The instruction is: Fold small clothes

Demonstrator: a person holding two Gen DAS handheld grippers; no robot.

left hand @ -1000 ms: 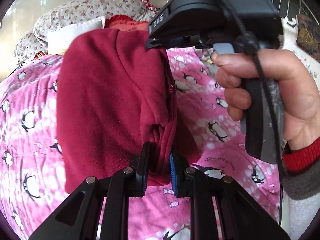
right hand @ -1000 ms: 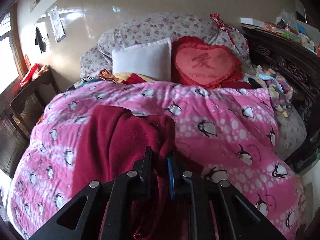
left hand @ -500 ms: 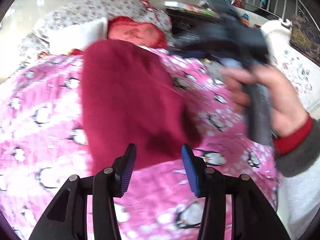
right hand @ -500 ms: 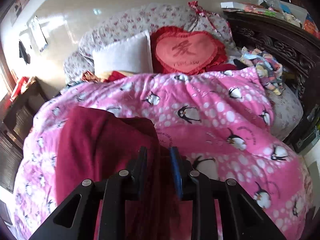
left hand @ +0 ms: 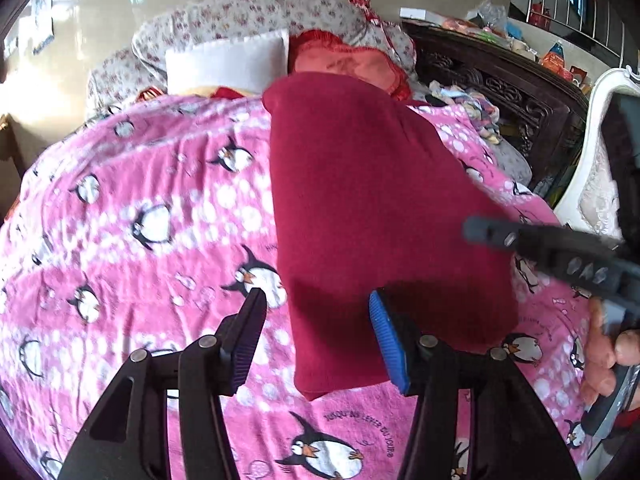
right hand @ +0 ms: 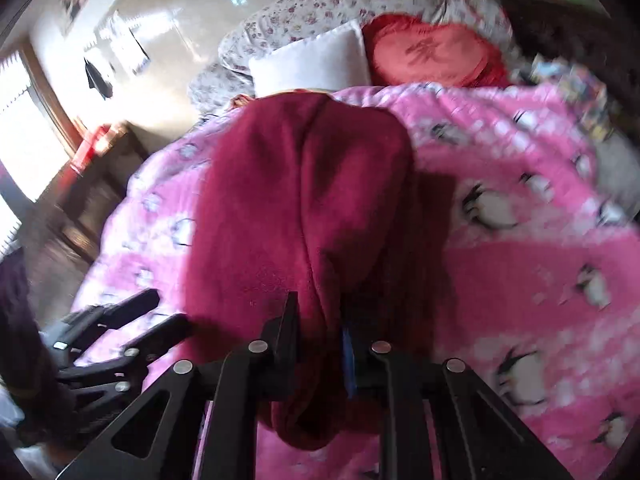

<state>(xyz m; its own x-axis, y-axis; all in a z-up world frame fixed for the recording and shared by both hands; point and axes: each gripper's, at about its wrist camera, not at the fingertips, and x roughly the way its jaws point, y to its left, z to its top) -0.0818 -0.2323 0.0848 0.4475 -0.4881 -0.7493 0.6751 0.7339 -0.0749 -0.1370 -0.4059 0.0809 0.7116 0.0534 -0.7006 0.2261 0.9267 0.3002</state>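
Note:
A dark red fleece garment [left hand: 372,208] lies folded lengthwise on the pink penguin blanket [left hand: 152,208]. My left gripper [left hand: 316,340] is open and empty, its fingers either side of the garment's near edge, above it. My right gripper [right hand: 318,344] is shut on the near end of the red garment [right hand: 300,208], which bunches between the fingers and hangs below them. In the left wrist view the right gripper's body [left hand: 560,252] shows at the right edge. In the right wrist view the left gripper [right hand: 132,328] shows at the lower left, open.
A white pillow [left hand: 228,60], a red heart cushion [left hand: 344,60] and a floral pillow [left hand: 256,16] lie at the head of the bed. A dark carved wooden frame [left hand: 500,84] runs along the right side. A white chair [left hand: 596,152] stands at the right.
My left gripper let go of the garment, opened and drew back. The right gripper kept its hold and moved the garment's end, with the cloth now laid out longer on the blanket.

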